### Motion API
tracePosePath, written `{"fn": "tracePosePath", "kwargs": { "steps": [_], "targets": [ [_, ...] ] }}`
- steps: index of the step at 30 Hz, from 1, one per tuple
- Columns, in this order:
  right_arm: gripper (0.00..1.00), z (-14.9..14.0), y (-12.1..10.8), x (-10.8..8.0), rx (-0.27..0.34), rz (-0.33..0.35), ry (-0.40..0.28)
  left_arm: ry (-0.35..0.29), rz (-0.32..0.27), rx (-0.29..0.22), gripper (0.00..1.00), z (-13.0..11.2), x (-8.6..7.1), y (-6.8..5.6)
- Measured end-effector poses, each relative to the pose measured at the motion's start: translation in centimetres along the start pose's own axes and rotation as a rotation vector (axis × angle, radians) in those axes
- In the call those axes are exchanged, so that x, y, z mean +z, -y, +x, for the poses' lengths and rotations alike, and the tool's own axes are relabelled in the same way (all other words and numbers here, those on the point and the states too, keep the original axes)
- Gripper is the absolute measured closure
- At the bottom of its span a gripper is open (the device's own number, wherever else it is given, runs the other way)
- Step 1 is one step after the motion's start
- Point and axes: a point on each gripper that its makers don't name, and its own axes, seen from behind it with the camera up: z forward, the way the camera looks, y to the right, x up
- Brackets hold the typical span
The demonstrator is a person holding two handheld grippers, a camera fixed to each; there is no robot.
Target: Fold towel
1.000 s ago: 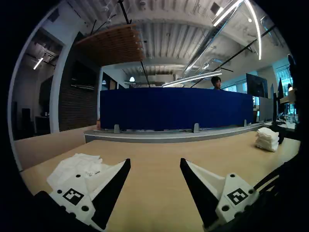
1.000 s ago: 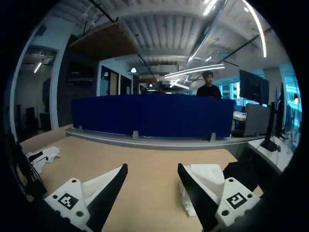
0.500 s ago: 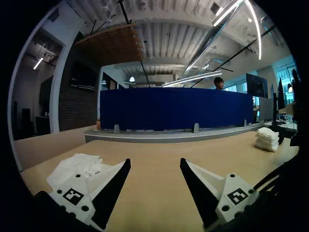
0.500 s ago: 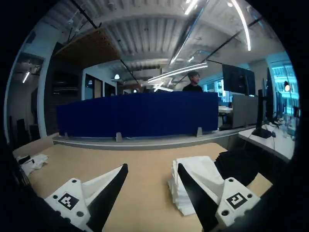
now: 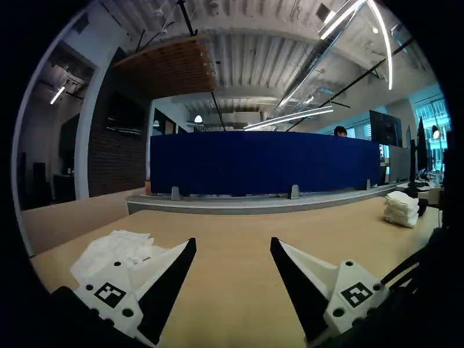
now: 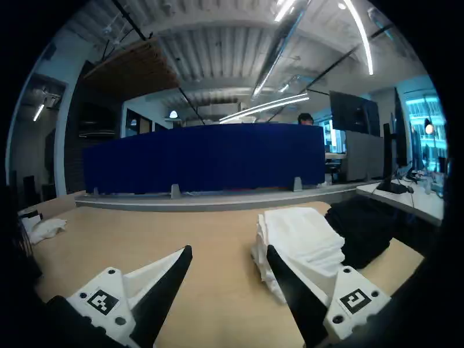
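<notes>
Your table (image 5: 243, 226) is a pale wood top that runs ahead of both tools to a grey rail (image 5: 232, 203) at its far edge. A crumpled towel (image 5: 113, 246) lies on it just left of your left tool (image 5: 232, 240). A stack of folded towels (image 6: 304, 238) sits just ahead of your right tool (image 6: 229, 248), toward its right finger, with a black bundle (image 6: 359, 226) right beside the stack on its right.

A blue partition (image 5: 261, 162) borders the wooden table (image 5: 243, 232), on which a black bundle (image 6: 362, 229) lies.

Matt wood table (image 5: 243, 243), soft cloth towels (image 6: 301, 235), fingers (image 6: 167, 279) — matt plastic
</notes>
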Motion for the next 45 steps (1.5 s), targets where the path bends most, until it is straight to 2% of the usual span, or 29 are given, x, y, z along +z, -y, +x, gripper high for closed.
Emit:
{"fn": "tracePosePath", "kwargs": {
  "steps": [14,26,45],
  "targets": [
    [0.00,-0.3,-0.1,-0.2,0.011,-0.023,-0.045,0.000,0.000,0.000,0.05,0.1,-0.1,-0.1],
    [0.00,0.1,1.0,-0.9,-0.053,-0.001,-0.093,0.000,0.000,0.000,0.05,0.0,-0.2,-0.1],
    [0.00,0.1,1.2,-0.9,-0.054,0.006,-0.097,0.000,0.000,0.001,0.05,0.0,0.0,0.1]
  ]
}}
